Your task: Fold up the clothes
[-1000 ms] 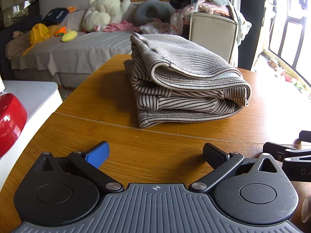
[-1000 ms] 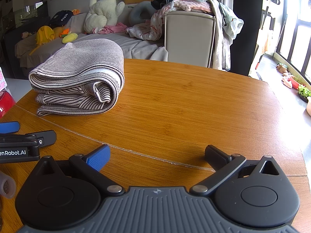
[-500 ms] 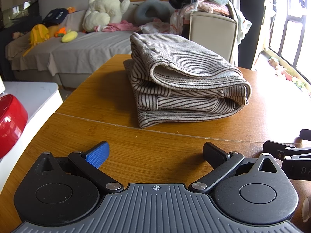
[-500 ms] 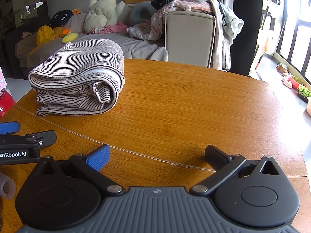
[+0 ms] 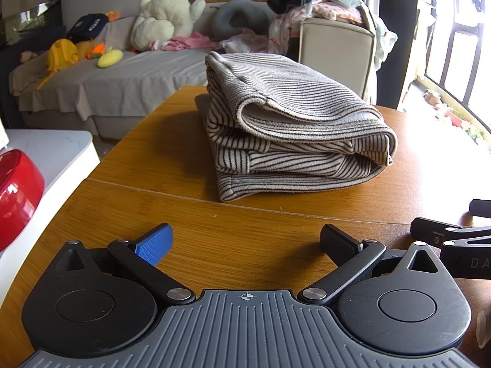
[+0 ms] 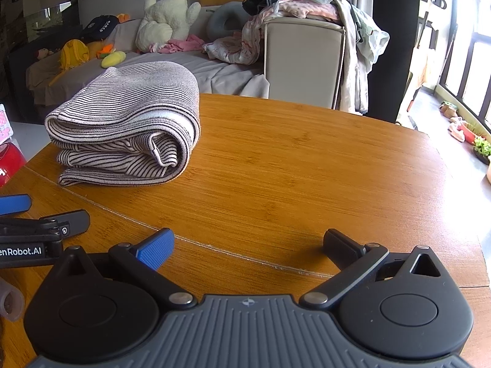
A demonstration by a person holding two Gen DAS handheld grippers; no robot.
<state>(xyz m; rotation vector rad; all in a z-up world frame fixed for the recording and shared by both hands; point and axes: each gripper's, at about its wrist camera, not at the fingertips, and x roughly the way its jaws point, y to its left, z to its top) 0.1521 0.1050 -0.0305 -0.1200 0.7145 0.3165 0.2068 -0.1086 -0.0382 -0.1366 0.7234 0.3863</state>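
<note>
Left gripper [image 5: 245, 242] and right gripper [image 6: 248, 245]: fingers spread, holding nothing, low over table [image 6: 291, 165]. Folded striped garment [image 5: 288, 128] at 12 o'clock from left, 10 o'clock from right.

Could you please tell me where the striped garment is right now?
The striped garment lies folded on the wooden table, straight ahead in the left wrist view and at far left in the right.

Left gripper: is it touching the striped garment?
Apart. The left wrist view shows bare table between the open left gripper and the folded striped garment.
</note>
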